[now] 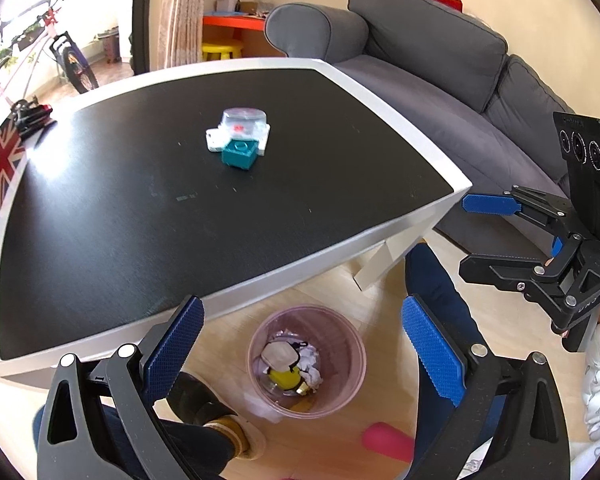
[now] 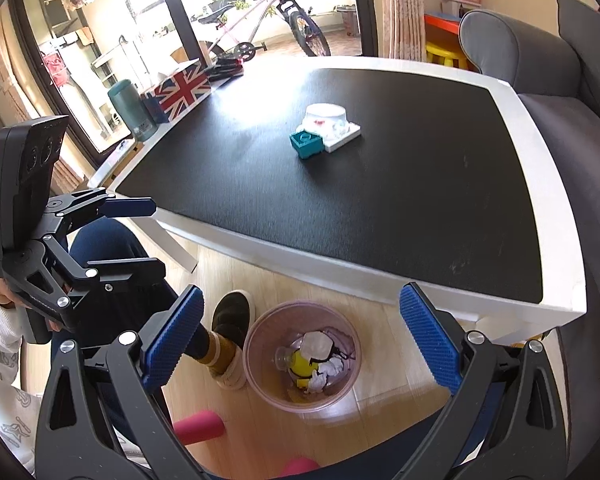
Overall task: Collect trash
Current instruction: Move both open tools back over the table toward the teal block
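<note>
Left wrist view: the left gripper [image 1: 300, 344] hangs wide open and empty above the pink trash bin [image 1: 342, 396] on the wooden floor, crumpled trash [image 1: 284, 356] inside; a teal block [image 1: 240, 153] sits far off on the black table [image 1: 140, 220].

Right wrist view: the right gripper [image 2: 300, 340], jaws spread, grips nothing over the same bin, near a slippered foot [image 2: 230, 316].

The table edge [image 1: 260, 292] overhangs the bin [image 1: 306, 362] on its far side; a shoe [image 1: 204, 400] crowds its left.
</note>
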